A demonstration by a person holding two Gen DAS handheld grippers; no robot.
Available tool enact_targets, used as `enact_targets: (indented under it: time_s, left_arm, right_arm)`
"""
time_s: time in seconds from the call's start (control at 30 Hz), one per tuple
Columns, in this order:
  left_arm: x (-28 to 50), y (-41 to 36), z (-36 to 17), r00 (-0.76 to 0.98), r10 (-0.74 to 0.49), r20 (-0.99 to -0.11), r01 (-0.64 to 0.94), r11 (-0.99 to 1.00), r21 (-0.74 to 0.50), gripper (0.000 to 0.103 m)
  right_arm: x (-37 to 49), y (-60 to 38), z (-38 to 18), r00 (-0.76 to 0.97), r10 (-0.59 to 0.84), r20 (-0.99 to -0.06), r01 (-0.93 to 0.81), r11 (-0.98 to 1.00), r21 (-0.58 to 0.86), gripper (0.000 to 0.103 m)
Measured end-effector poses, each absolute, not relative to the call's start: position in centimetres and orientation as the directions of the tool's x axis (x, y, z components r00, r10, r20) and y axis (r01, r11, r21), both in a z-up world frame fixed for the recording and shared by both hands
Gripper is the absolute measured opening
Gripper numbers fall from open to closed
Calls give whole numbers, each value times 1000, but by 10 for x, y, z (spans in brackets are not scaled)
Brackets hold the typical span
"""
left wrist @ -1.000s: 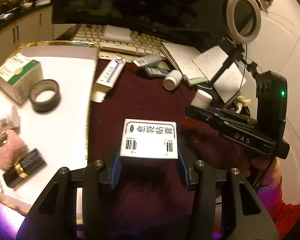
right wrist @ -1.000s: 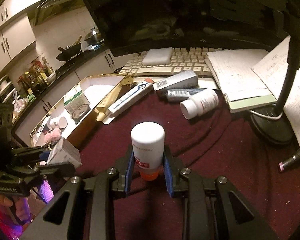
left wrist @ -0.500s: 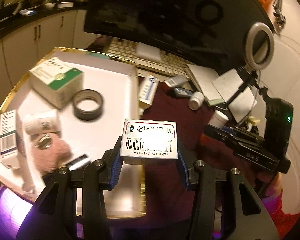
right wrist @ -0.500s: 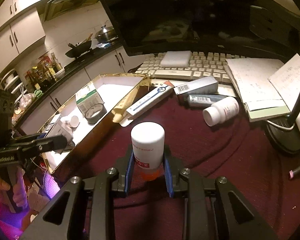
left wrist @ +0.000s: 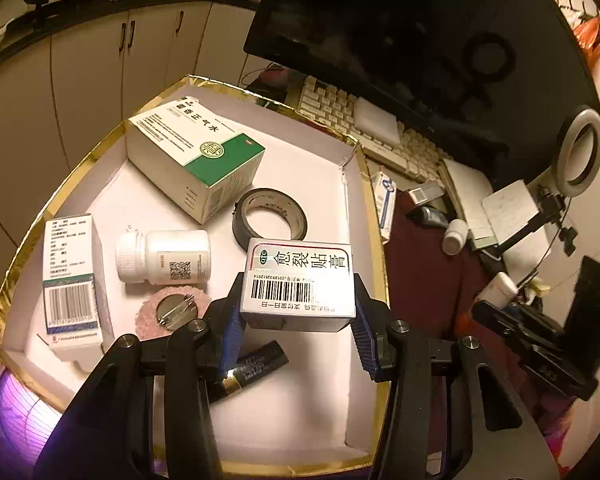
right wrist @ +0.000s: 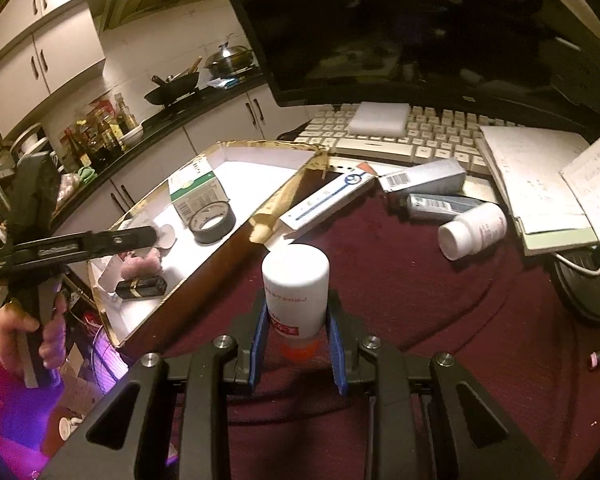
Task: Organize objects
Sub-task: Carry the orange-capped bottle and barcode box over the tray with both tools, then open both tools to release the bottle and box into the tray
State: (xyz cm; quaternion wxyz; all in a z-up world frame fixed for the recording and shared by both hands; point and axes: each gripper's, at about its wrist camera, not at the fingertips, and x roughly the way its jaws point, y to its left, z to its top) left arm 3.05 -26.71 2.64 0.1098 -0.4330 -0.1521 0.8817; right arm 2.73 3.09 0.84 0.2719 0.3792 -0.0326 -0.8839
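Left gripper (left wrist: 298,312) jaws clamped on plaster box (left wrist: 299,280), right gripper (right wrist: 296,344) jaws pinching seemingly white tube (right wrist: 295,292).

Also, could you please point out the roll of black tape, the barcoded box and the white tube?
roll of black tape (left wrist: 242,229): left wrist view, outer wall.
barcoded box (left wrist: 300,280): left wrist view, label face.
white tube (right wrist: 295,280): right wrist view, cap.

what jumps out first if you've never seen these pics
The white box with a barcode and bold characters, clamped in the left hand-held gripper above the gold-rimmed tray. In the right wrist view, a white tube stands cap-up, pinched in the right hand-held gripper over the maroon cloth. The tray already holds a green-and-white box, a tape roll and a bottle.
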Motion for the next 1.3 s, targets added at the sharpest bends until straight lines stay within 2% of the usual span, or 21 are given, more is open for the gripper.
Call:
enact_targets:
  time_s: [0.33,0.8,0.93,1.3]
  left_arm:
    - [17,-251,9,-569,209,-795,-51,-974,-220,47]
    - [9,-251,-1,-559,179,-809,-47,-982,-185,47]
    - [11,-248,-2,-557,131,-820,-37,-990,-133,47]
    - [17,-254,-3,-547,101,-831,-28,-994,-102,47]
  right_arm:
    - [22,4,21,-550,-524,-651,516,-825,229,26]
    - [-39,-57,39,-428,-578,-694,599,-757,261,26]
    - [-59,-78,37,-380,-588,-714,606,-742,289,26]
    - [-95,-113,-1,-324,-483,-814,562,-790,246,26]
